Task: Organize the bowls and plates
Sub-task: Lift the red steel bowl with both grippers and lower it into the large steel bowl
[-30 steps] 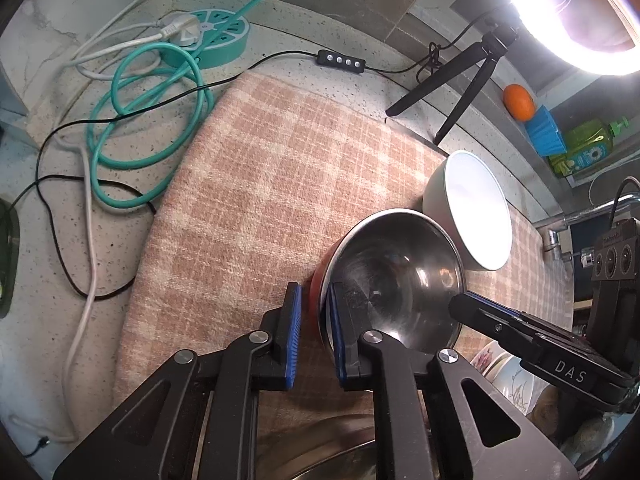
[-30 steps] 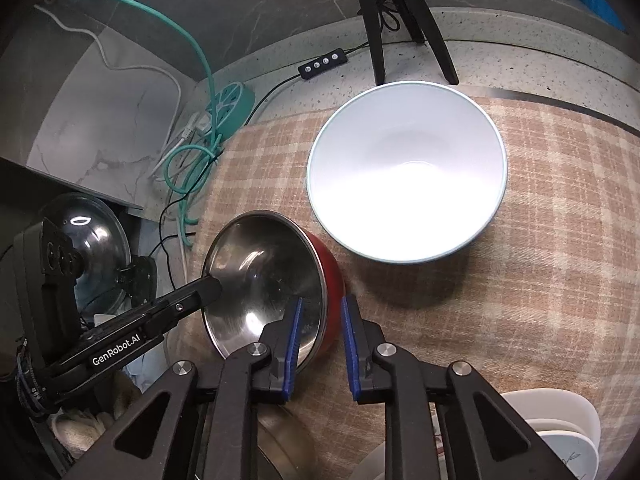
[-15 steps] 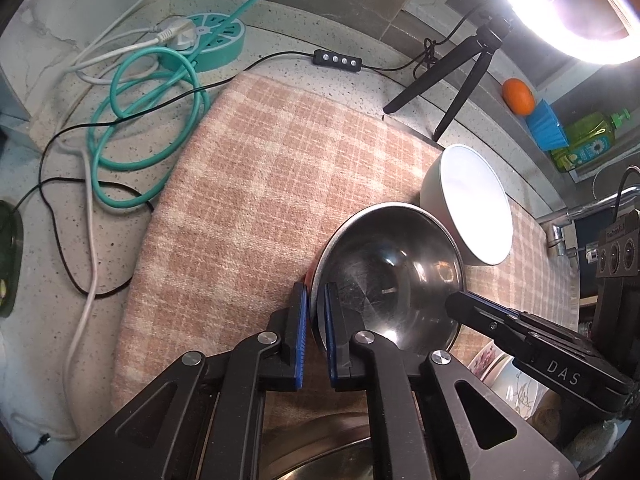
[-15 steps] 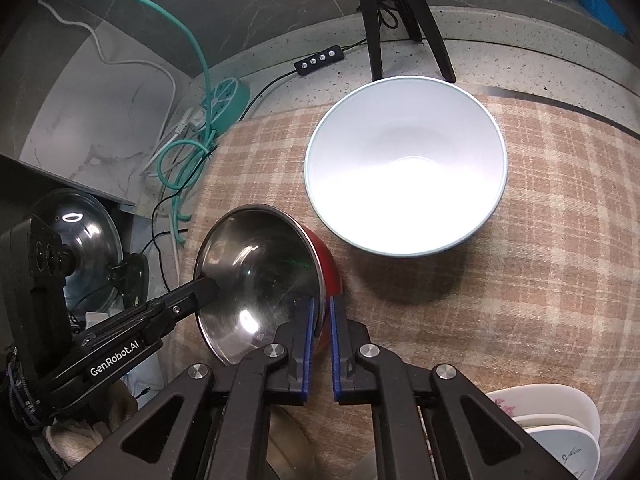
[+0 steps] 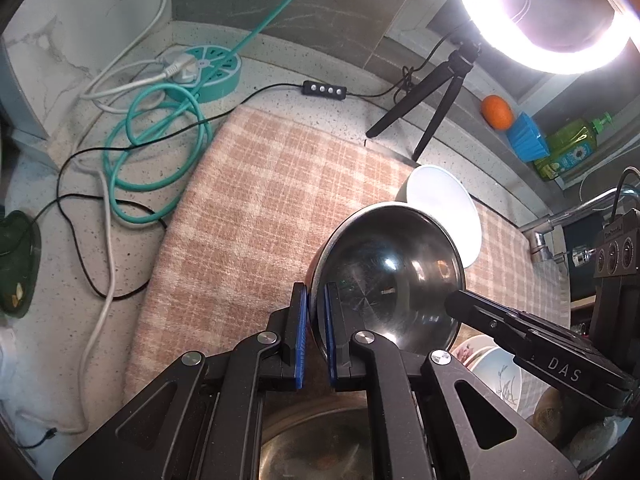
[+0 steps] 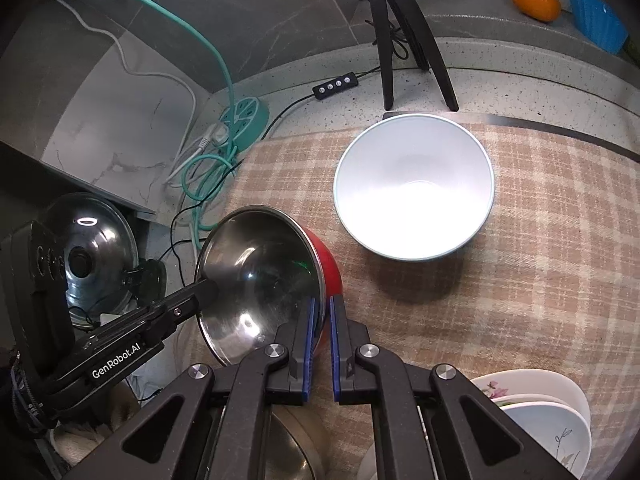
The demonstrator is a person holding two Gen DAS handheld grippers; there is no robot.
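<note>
A steel bowl with a red outside [image 5: 390,276] [image 6: 260,276] is held tilted above the checked cloth [image 5: 256,216]. My left gripper [image 5: 316,316] is shut on its near rim. My right gripper [image 6: 321,320] is shut on the opposite rim, by the red side. Each gripper shows in the other's view, the right one [image 5: 532,340] and the left one [image 6: 120,344]. A large white bowl [image 6: 414,190] [image 5: 444,200] stands upright on the cloth just beyond the steel bowl.
Patterned plates [image 6: 536,420] [image 5: 496,368] are stacked at the near right. A steel pot [image 5: 312,444] sits below my grippers. A ring-light tripod [image 6: 400,40], a teal power strip with cables [image 5: 200,76], a pot lid [image 6: 92,244] and a faucet [image 5: 560,220] surround the cloth.
Both grippers have closed on the steel bowl's rim and lifted it, tilting it up off the cloth. The white bowl has not moved.
</note>
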